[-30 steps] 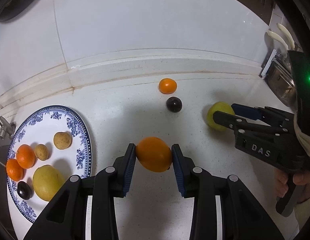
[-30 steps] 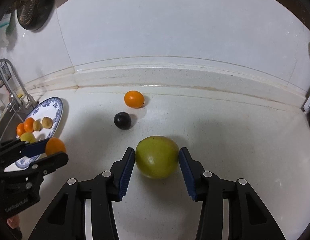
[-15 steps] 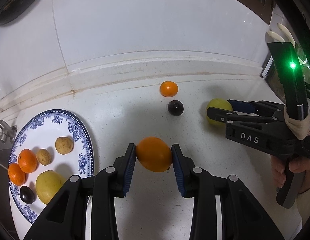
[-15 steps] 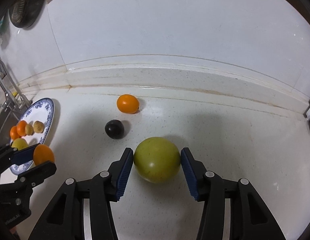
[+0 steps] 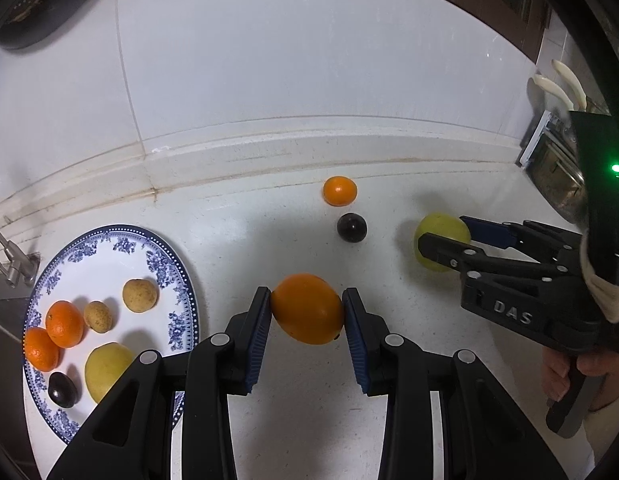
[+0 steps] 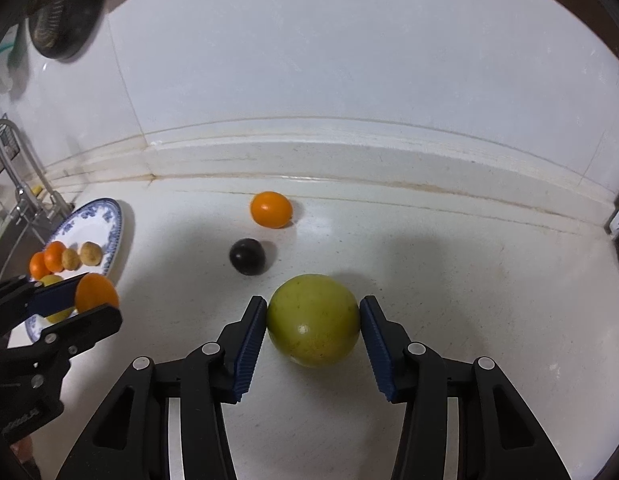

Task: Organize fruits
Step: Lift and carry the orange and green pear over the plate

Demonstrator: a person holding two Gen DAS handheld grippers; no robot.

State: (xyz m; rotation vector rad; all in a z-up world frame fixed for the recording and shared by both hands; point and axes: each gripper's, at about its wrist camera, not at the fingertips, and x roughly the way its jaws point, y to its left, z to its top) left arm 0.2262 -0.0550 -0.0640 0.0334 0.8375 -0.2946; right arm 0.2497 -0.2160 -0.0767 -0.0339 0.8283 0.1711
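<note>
A white tiled wall (image 5: 309,60) rises behind the speckled white table (image 5: 269,240), a stained raised ledge (image 5: 269,152) running along the table's back edge. At the table's left edge, by a metal tap (image 5: 11,272), a blue-patterned plate (image 5: 109,244) carries seven small fruits. The left gripper (image 5: 306,312) has its jaws clamped on an orange (image 5: 307,308). The right gripper (image 6: 313,320) brackets a green fruit (image 6: 312,320); its left pad touches, the right one shows a thin gap, so I cannot tell if it grips. Near the back edge lie a mandarin (image 5: 340,190) and, just before it, a dark plum (image 5: 351,227).
</note>
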